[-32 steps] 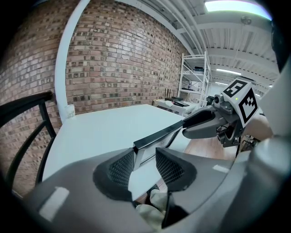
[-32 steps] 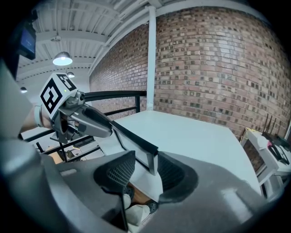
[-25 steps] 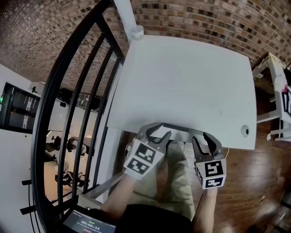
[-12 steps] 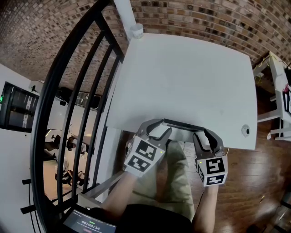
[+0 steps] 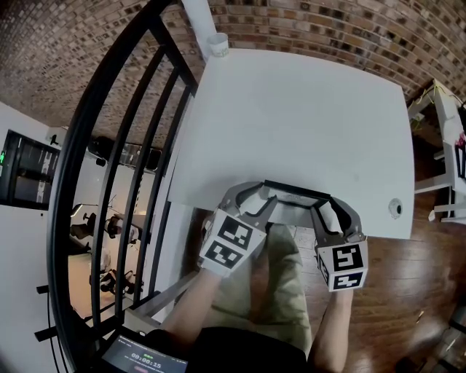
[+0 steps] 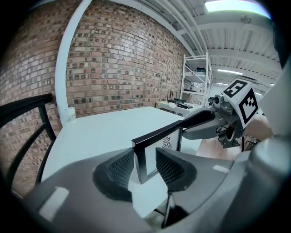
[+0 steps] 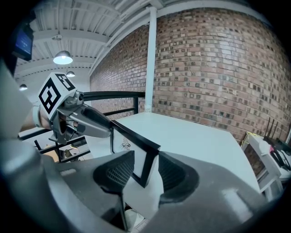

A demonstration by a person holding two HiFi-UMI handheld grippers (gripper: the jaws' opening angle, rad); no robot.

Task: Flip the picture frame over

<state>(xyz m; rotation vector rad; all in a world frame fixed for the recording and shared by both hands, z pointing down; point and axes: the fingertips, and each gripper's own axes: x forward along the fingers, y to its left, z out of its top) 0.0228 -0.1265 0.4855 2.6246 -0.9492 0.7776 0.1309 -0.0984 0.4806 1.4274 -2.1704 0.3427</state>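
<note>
Wht table point(image 5: 306, 116), brick wall point(image 5: 328, 22), blk railing point(image 6: 27, 107).

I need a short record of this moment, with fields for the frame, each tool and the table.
frame: black picture frame, tilted up on edge by the table's near edge
left tool: jaws closed on the frame's left end
right tool: frame's right end between its jaws, which have just been opening; whether the pads press it is unclear
table: white, with a small white cup at its far left corner
flip: not yet finished
</note>
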